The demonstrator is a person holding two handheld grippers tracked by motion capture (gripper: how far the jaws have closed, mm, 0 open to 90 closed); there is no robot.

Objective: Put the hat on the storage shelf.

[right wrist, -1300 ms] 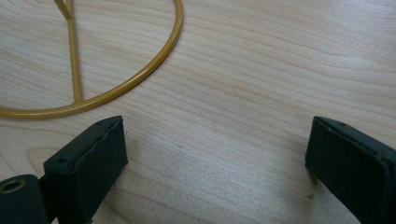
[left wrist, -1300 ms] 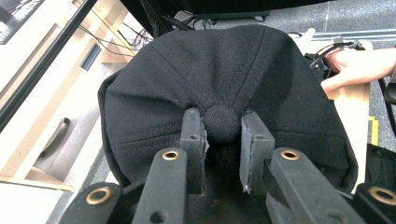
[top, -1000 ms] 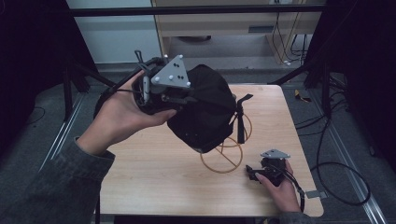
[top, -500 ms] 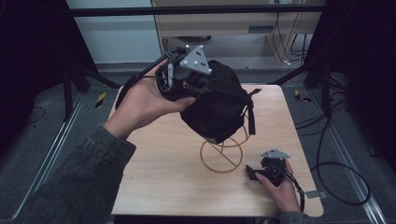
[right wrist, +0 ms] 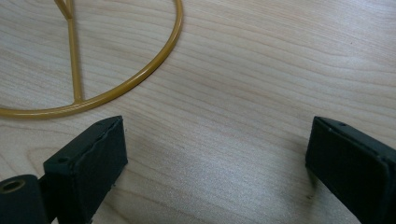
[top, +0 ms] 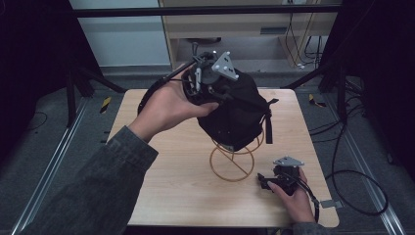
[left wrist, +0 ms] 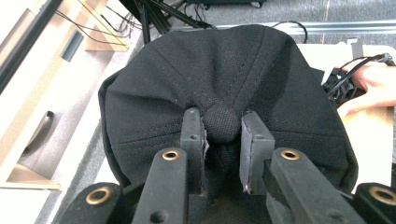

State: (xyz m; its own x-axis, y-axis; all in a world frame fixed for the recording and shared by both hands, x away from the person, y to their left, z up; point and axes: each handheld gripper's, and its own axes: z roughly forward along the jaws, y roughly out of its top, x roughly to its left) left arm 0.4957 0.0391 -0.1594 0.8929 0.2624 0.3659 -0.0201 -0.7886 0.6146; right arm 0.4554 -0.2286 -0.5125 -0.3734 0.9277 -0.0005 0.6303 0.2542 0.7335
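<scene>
Left tongs (left wrist: pixel 223 140) clenched on the crown button (left wrist: pixel 222 122) of a black baseball cap (top: pixel 235 110), cloth bunched between the pads. Cap held in the air above the wire hat stand (top: pixel 233 157), near the centre of the desk (top: pixel 166 166) in the high view; lower edge of the cap overlapping the top of the stand, contact not discernible. Cap strap (top: pixel 267 122) hanging at 3 o'clock of the crown. Left hand (top: pixel 169 107) entering from 8 o'clock, grey plate of its tongs at 12 o'clock of the cap. Right tongs (top: pixel 264 181) released, jaws wide apart with bare wood between them, resting low over the desk at 4 o'clock of the stand, near its base ring (right wrist: pixel 116 88). Right hand (top: pixel 293 193) at the desk's 5 o'clock edge, cable trailing off toward 3 o'clock. In the right gripper view, yellow ring lying flat on the wood at 11 o'clock of the jaws, apart from both pads.
</scene>
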